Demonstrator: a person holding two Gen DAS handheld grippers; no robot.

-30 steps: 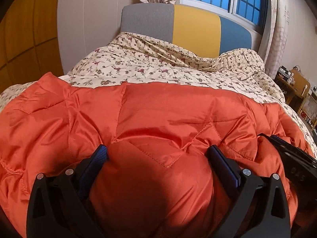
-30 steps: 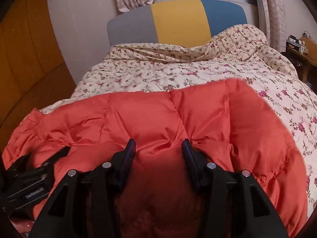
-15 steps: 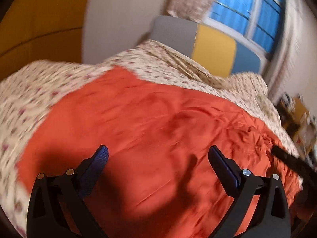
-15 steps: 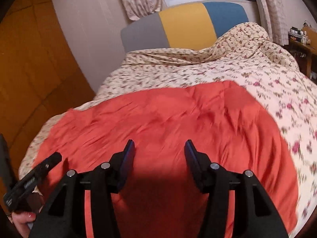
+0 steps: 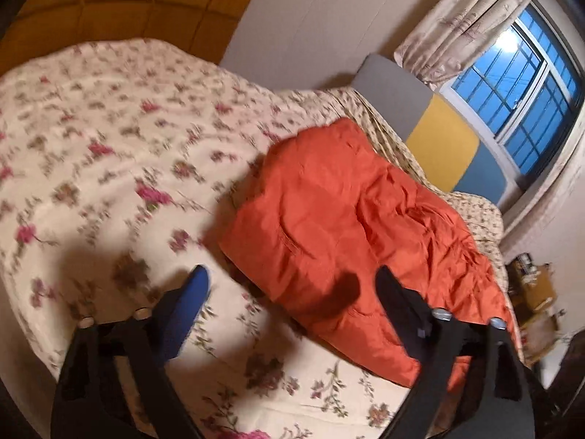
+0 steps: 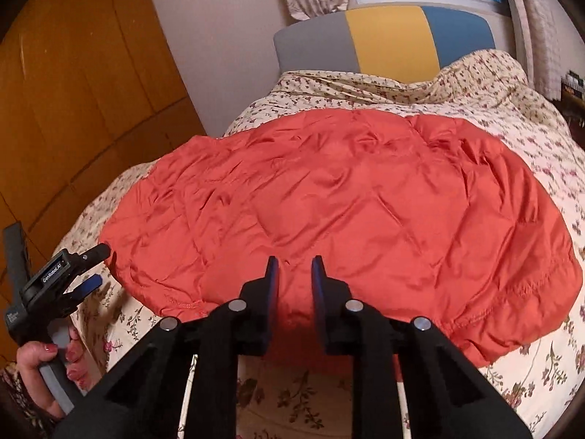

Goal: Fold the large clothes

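Item: orange quilted jacket (image 6: 340,205), flat on floral bedspread (image 6: 512,109), long axis crosswise | right gripper (image 6: 294,278) nearer, narrowly parted, empty, at near hem | left gripper (image 5: 292,292) wide apart, empty, off left end.

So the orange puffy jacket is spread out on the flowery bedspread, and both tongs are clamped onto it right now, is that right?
Not quite. The orange puffy jacket is spread on the flowery bedspread, but neither set of tongs grips it. The left tongs are wide open in the left wrist view, and the right tongs hang gapped above it in the right wrist view.
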